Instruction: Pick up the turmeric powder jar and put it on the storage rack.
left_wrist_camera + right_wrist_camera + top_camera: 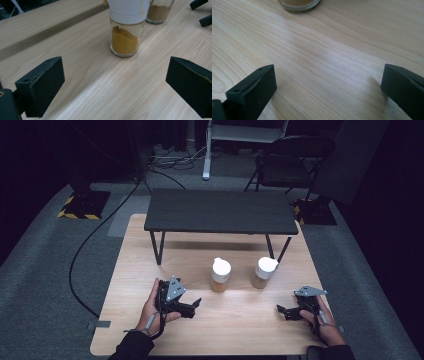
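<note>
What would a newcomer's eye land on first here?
Two glass jars with white lids stand side by side mid-table: the orange powder jar at left, the tan powder jar at right. The left gripper and right gripper rest open on the light wooden table, flanking them. A low black shelf stands behind.

The right gripper (328,87) holds its two black jaws spread wide above the pale wooden table (332,55), nothing between them; farther off at the top edge stands the glass base of a jar (298,4) of brownish powder
</note>
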